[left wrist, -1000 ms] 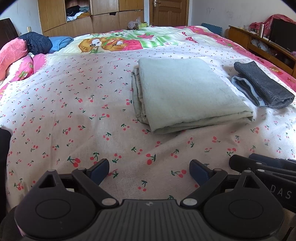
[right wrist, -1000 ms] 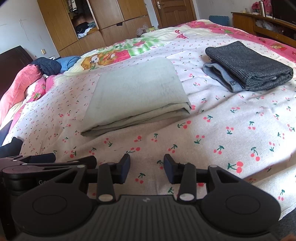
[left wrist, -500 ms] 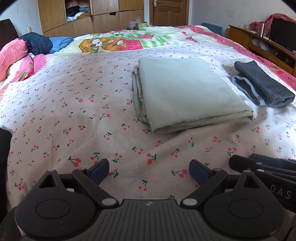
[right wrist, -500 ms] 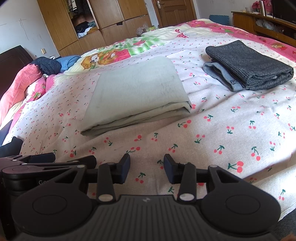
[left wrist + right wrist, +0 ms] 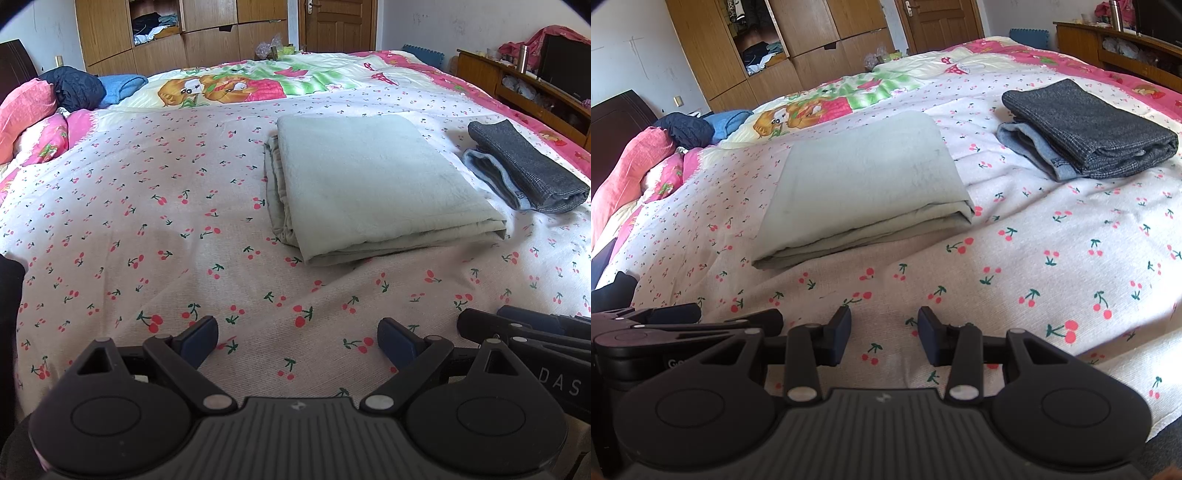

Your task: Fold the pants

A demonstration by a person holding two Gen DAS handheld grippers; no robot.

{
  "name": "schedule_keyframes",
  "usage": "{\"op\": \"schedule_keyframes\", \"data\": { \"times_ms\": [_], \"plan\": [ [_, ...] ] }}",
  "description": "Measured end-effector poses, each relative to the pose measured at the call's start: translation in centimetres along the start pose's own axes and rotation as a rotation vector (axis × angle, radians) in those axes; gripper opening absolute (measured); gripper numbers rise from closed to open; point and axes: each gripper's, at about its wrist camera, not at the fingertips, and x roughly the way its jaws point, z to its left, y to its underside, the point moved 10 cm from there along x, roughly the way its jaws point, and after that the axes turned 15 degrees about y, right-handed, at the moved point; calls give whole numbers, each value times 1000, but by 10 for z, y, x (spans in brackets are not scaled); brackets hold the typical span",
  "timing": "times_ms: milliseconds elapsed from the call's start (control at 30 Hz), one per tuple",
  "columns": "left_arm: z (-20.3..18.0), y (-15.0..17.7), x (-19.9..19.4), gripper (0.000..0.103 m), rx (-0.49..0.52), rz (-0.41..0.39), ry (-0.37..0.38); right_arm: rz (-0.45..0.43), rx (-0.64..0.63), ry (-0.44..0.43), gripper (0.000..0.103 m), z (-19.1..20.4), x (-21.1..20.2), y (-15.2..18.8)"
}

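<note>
Pale green pants [image 5: 373, 181] lie folded into a flat rectangle on the cherry-print bedspread [image 5: 147, 221]; they also show in the right wrist view [image 5: 864, 184]. My left gripper [image 5: 297, 338] is open and empty, low over the bed's near edge, well short of the pants. My right gripper [image 5: 884, 334] is open and empty, with a narrower gap, also near the front edge. The right gripper shows at the lower right of the left wrist view [image 5: 524, 332].
A folded stack of dark grey and blue pants [image 5: 517, 170] lies to the right of the green ones, also in the right wrist view [image 5: 1089, 129]. Pink pillows [image 5: 29, 122] and dark clothes [image 5: 74, 88] sit at the far left. A wardrobe [image 5: 184, 33] stands behind.
</note>
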Motion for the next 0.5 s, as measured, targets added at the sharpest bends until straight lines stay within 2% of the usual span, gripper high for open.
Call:
{"op": "schedule_keyframes", "data": {
  "times_ms": [500],
  "plan": [
    [-1,0,-2,103,7,-5,-9,0,0,0,42,0,0,0]
  ]
}}
